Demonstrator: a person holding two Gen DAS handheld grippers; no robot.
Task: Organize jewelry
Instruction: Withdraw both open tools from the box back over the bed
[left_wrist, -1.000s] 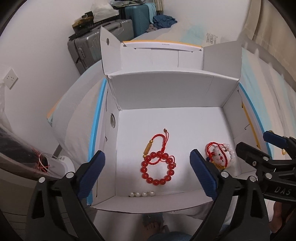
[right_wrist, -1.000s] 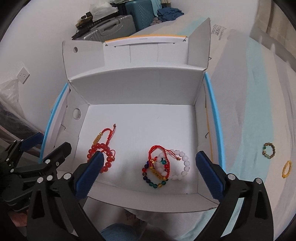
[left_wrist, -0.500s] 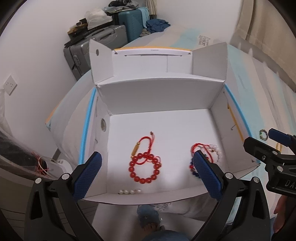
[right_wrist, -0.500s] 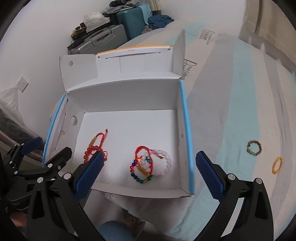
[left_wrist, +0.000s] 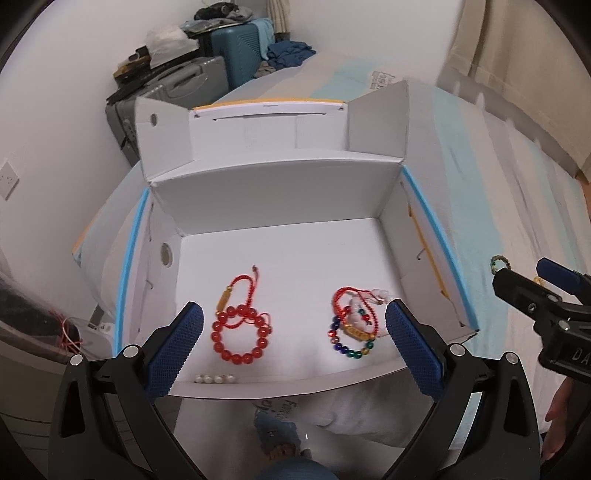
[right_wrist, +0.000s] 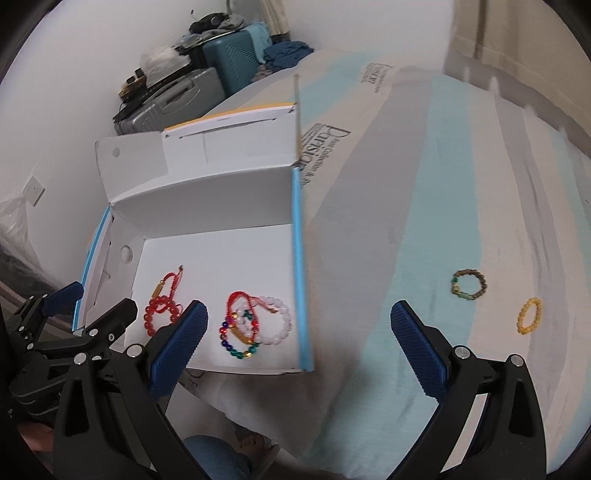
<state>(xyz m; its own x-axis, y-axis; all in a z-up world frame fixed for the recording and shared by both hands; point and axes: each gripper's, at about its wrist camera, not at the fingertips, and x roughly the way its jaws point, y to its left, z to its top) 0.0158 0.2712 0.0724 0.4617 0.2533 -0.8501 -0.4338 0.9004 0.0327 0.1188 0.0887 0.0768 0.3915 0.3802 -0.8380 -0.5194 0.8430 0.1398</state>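
An open white box (left_wrist: 277, 192) lies on the bed. Inside it are a red bead bracelet (left_wrist: 240, 336), a red cord bracelet with a gold tube (left_wrist: 236, 291), a tangled pile of multicoloured, white and red bracelets (left_wrist: 352, 328) and a short row of pearls (left_wrist: 215, 378). My left gripper (left_wrist: 293, 314) hangs open above the box's near edge, holding nothing. My right gripper (right_wrist: 298, 310) is open and empty over the box's blue right edge (right_wrist: 297, 240). On the sheet to its right lie a brown-green bracelet (right_wrist: 469, 284) and a yellow bracelet (right_wrist: 529, 316).
Suitcases (left_wrist: 177, 88) and folded clothes stand against the far wall beyond the box. The striped bedsheet (right_wrist: 424, 206) spreads out to the right. A person's foot (left_wrist: 277, 432) and knee show below the bed's near edge. A wall socket (left_wrist: 7, 181) is on the left.
The right gripper has swung right, from over the box to over its right edge, bringing the two loose bracelets nearer. The left gripper has drifted right too and risen slightly. Both stay open.
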